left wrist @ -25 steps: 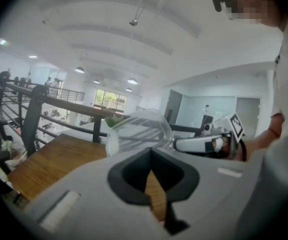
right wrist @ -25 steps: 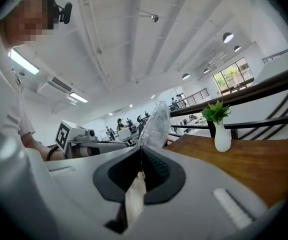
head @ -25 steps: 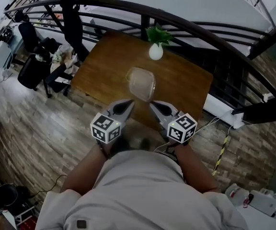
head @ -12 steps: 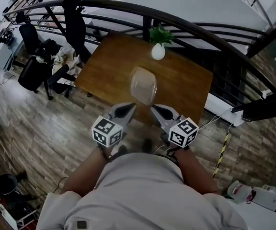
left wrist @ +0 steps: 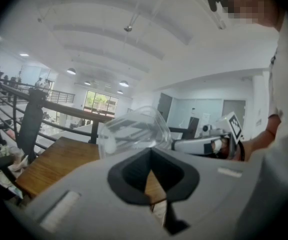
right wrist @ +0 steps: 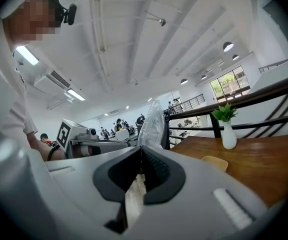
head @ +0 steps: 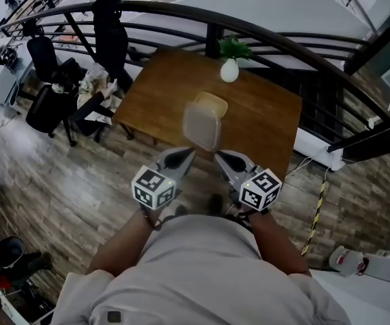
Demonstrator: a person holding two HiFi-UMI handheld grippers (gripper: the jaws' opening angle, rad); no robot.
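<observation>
- left gripper (head: 185,152): jaws pinched together on the near left rim of the clear plastic container (head: 201,124). Its own view shows the tub right past the tips.
- the container is up in the air between both grippers, above the wooden table (head: 151,93) and not touching it.
- right gripper (head: 218,154): jaws closed on the tub's right edge, seen edge-on in its view.
- a yellowish lid (head: 212,102) lies flat on the table just behind the tub.
- a white vase (head: 229,71) with a green plant stands at the far edge.
</observation>
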